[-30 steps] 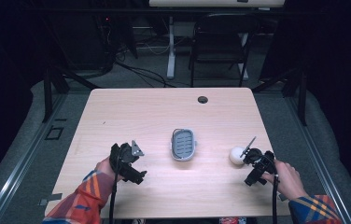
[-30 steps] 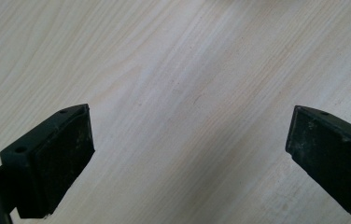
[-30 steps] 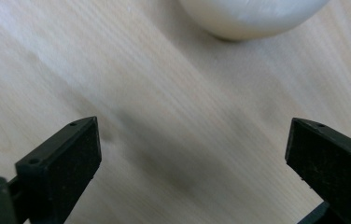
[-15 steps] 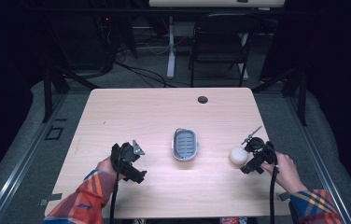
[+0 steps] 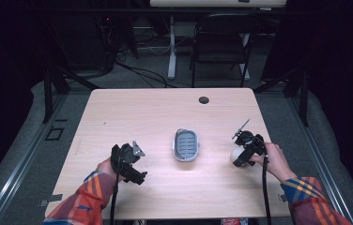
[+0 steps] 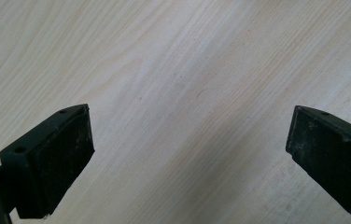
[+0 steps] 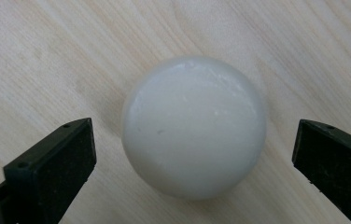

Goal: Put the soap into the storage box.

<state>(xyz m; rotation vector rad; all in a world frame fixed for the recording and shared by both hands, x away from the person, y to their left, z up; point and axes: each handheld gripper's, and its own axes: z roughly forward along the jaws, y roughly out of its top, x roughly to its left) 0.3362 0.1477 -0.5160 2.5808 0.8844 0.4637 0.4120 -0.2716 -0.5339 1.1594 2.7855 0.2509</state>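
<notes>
A white ball [image 7: 193,126] lies on the light wooden table [image 5: 156,117], at the right in the high view [image 5: 236,154]. My right gripper [image 7: 192,161] hovers right over it, open, one jaw on each side of the ball and neither touching it; in the high view this gripper [image 5: 245,151] covers part of the ball. A grey oval dish [image 5: 186,144] sits at the table's middle. My left gripper [image 5: 128,161] rests near the front left, open, with bare wood between its jaws [image 6: 187,154].
A round cable hole [image 5: 204,100] lies near the table's far edge. Behind the table stand a dark folding chair [image 5: 221,42] and a white desk leg [image 5: 171,51]. Grey floor surrounds the table.
My right gripper has moved left and down onto the ball, so its jaws now straddle it. The left gripper, dish and ball have stayed put.
</notes>
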